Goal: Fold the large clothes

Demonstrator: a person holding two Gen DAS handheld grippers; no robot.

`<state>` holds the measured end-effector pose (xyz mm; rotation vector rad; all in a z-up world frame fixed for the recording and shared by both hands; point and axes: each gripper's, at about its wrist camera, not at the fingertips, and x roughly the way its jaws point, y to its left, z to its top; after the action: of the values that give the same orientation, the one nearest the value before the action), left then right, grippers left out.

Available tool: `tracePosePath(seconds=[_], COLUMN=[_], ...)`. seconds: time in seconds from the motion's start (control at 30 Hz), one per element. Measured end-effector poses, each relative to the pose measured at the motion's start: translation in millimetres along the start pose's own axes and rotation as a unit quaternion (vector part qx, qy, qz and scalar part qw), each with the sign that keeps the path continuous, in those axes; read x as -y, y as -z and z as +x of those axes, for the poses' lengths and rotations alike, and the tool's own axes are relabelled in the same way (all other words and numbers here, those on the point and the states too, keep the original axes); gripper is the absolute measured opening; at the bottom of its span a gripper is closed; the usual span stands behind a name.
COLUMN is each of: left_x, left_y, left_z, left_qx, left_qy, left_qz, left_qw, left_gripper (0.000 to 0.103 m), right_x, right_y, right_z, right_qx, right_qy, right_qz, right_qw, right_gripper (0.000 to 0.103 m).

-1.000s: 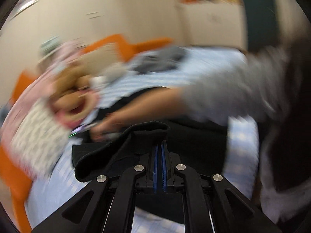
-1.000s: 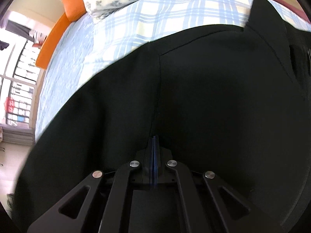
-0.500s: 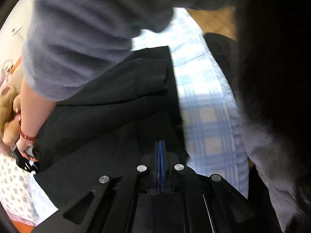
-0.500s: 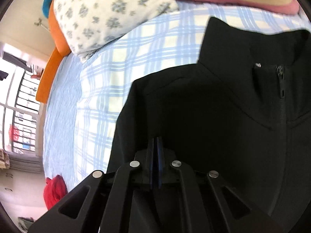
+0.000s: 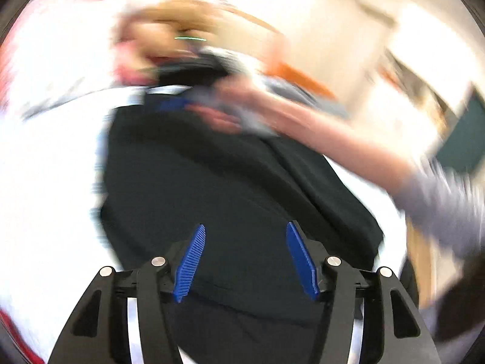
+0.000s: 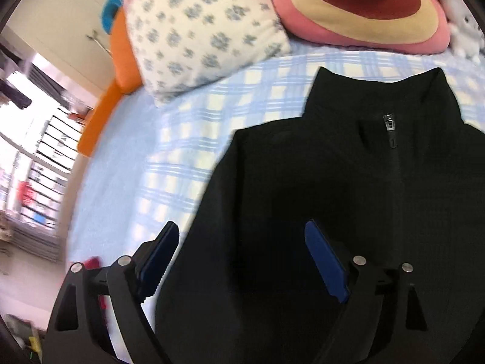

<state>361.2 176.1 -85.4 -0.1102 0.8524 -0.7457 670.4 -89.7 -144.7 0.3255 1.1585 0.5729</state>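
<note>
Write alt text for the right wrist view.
A black zip-neck jacket lies flat on a blue plaid bedsheet, collar toward a floral pillow. The right gripper is above it, its jaws opening with nothing gripped.

text: none I can read | jacket (image 6: 348,188): a small tag near the zipper pull (image 6: 389,121) at the collar, too small for me to make out | left view: too blurred for any lettering
</note>
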Motion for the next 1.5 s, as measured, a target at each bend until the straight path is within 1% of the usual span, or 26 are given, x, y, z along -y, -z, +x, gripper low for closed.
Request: tracePosePath(seconds=[0.07, 0.1, 0.2, 0.27, 0.3, 0.33, 0.37, 0.4, 0.43, 0.47, 0.5, 0.57, 0.6, 0.7, 0.83, 0.87, 0.93, 1.0, 1.07, 1.17, 1.23, 1.27, 1.3, 1.37, 1.43, 1.5], left_x=[-41, -68, -109, -128, -131, -136, -141, -146, -148, -151, -155, -164, -163, -148, -140, -138, -142, -145, -144, -139, -138, -140, -144, -150, -157, -165], left_y=[-5, -7, -3, -4, -3, -3, -6, -5, -6, -6, -6, -2, 0, 0, -2, -2, -2, 0, -3, -1, 0, 0, 1, 3, 1, 1], left_z=[8, 17, 48, 65, 70, 75, 75, 79, 85, 90, 93, 101, 100, 92, 76, 71, 61, 52, 52, 71, 83, 90, 99, 109, 115, 111], left_qx=[0.005, -0.001, -0.017, -0.016, -0.011, -0.004, 0.001, 0.007, 0.010, 0.014, 0.018, 0.025, 0.027, 0.025, 0.035, 0.039, 0.059, 0.084, 0.081, 0.045, 0.035, 0.036, 0.037, 0.041, 0.061, 0.091], left_qy=[-0.041, -0.061, -0.092, -0.084, -0.082, -0.078, -0.075, -0.078, -0.072, -0.059, -0.046, -0.007, -0.003, -0.010, -0.007, -0.003, 0.009, 0.034, 0.045, 0.062, 0.062, 0.070, 0.081, 0.087, 0.088, 0.093], left_qz=[-0.047, -0.081, -0.149, -0.186, -0.197, -0.207, -0.216, -0.229, -0.240, -0.257, -0.274, -0.311, -0.315, -0.293, -0.290, -0.296, -0.326, -0.347, -0.348, -0.351, -0.351, -0.356, -0.369, -0.385, -0.396, -0.412], left_qw=[0.9980, 0.9948, 0.9843, 0.9789, 0.9769, 0.9753, 0.9736, 0.9701, 0.9680, 0.9647, 0.9606, 0.9500, 0.9488, 0.9558, 0.9563, 0.9545, 0.9437, 0.9334, 0.9330, 0.9332, 0.9337, 0.9312, 0.9250, 0.9180, 0.9119, 0.9017], left_gripper=[0.060, 0.061, 0.060, 0.060, 0.060, 0.060, 0.060, 0.060, 0.060, 0.060, 0.060, 0.060, 0.061, 0.063, 0.063, 0.063, 0.063, 0.064, 0.065, 0.065, 0.065, 0.065, 0.065, 0.065, 0.065, 0.065], right_x=[-1, -3, -2, -2, -2, -4, -7, -9, -8, -5, -3, -4, -2, 5, 14, 17, 21, 23, 24, 23, 21, 20, 21, 21, 21, 20], right_y=[-5, -8, -13, -9, -8, -5, -4, -4, -4, -2, -1, -1, -2, -5, -5, -3, 0, 2, 3, 2, 1, 1, 1, 1, 2, 2], right_z=[0, 4, 24, 45, 57, 62, 63, 65, 67, 68, 66, 55, 48, 34, 19, 16, 16, 18, 20, 22, 23, 23, 23, 24, 24, 24], right_qx=[-0.004, -0.010, -0.032, -0.049, -0.061, -0.057, -0.049, -0.053, -0.062, -0.071, -0.068, -0.051, -0.042, -0.033, -0.024, -0.024, -0.027, -0.029, -0.028, -0.028, -0.028, -0.028, -0.029, -0.030, -0.030, -0.031], right_qy=[0.010, 0.021, 0.028, 0.039, 0.040, 0.046, 0.046, 0.033, 0.023, 0.000, -0.015, -0.009, -0.011, -0.014, -0.017, -0.013, -0.008, -0.008, -0.010, -0.011, -0.010, -0.008, -0.007, -0.008, -0.008, -0.009], right_qz=[0.008, 0.004, 0.011, 0.019, 0.023, 0.018, 0.010, 0.004, 0.009, 0.027, 0.040, 0.033, 0.036, 0.044, 0.049, 0.050, 0.052, 0.053, 0.055, 0.057, 0.054, 0.053, 0.054, 0.055, 0.052, 0.049], right_qw=[1.000, 1.000, 0.999, 0.998, 0.997, 0.997, 0.998, 0.998, 0.998, 0.997, 0.997, 0.998, 0.998, 0.998, 0.998, 0.998, 0.998, 0.998, 0.998, 0.998, 0.998, 0.998, 0.998, 0.998, 0.998, 0.998], right_gripper=[0.083, 0.082, 0.077, 0.069, 0.069, 0.069, 0.054, 0.036, 0.002, 0.003, 0.003, 0.003, 0.003, 0.003, 0.003, 0.003, 0.003, 0.003, 0.003, 0.003, 0.003, 0.003, 0.003, 0.003, 0.003, 0.003])
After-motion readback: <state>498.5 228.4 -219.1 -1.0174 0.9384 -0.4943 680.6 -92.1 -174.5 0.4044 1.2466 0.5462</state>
